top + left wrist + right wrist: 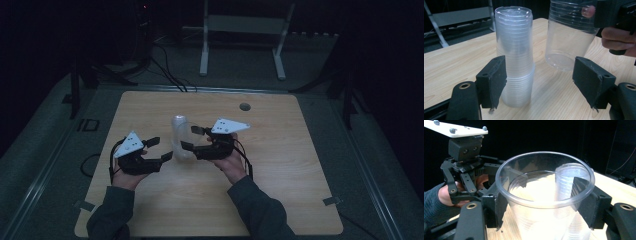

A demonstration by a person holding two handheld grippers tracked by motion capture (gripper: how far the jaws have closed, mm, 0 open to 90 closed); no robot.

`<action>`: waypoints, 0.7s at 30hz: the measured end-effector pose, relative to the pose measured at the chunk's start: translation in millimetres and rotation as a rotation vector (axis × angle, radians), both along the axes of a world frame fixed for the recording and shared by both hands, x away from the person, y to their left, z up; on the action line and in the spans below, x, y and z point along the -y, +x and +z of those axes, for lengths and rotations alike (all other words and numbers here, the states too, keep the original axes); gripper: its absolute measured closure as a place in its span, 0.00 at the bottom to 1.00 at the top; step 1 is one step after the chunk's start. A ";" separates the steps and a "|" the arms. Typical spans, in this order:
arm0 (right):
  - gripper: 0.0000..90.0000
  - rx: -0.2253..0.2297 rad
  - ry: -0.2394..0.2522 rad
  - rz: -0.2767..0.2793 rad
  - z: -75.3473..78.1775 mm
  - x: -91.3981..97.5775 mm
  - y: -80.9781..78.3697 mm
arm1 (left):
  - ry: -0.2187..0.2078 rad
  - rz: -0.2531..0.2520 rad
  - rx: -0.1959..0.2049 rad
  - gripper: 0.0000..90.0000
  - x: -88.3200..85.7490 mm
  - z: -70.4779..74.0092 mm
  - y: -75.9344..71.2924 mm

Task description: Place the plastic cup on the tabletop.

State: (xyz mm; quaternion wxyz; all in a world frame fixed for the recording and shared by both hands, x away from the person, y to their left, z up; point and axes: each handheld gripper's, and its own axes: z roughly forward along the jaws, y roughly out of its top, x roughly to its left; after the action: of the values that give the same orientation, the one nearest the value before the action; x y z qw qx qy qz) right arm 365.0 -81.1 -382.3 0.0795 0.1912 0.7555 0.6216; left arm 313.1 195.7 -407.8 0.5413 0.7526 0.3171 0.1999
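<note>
A dim room with dark floor surrounds a pale wooden desk point(280, 165); a white frame point(245, 30) stands on the floor beyond its far edge, and cables run off to the left.

The right gripper point(541, 207) pinches a single clear cup point(544, 195), its jaws pressed against opposite sides of the wall just below the rim, so the cup sits mouth-up toward that gripper's camera. In the left gripper view this cup point(570, 37) hangs clear of the desk, just beside the stack. The left gripper point(540, 82) stands spread, its jaws apart on either side of the foot of the stack point(515, 55) without visibly pressing it; one pad sits just beside the lower cups, the other is well off to the side. The stack stands upright near the middle of the desk, between the two hands.

Handling, as a judgement: the cup is thin clear plastic, very light, smooth and springy. A hard squeeze would likely buckle or crack the wall, and a light one may let it slip. The ribbed band under the rim looks like the stiffest place to hold, which is where the right jaws sit. The stack is taller than wide and light, so it could tip; steadying it low down seems wise.

Count: two grippers, one loose cup, one stack. The nested cups in the stack are too many and too close to count.
</note>
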 end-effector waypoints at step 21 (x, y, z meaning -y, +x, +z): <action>0.35 -0.008 -0.026 0.000 -16.3 1.9 -0.8 | -0.021 -0.002 0.008 0.31 -2.4 2.9 -3.7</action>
State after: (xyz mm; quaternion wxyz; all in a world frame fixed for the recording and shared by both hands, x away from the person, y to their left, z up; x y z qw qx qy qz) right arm 364.2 -83.0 -398.5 0.0788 0.1928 0.7637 0.6111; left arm 309.5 198.0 -404.9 0.5505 0.7466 0.3160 0.1990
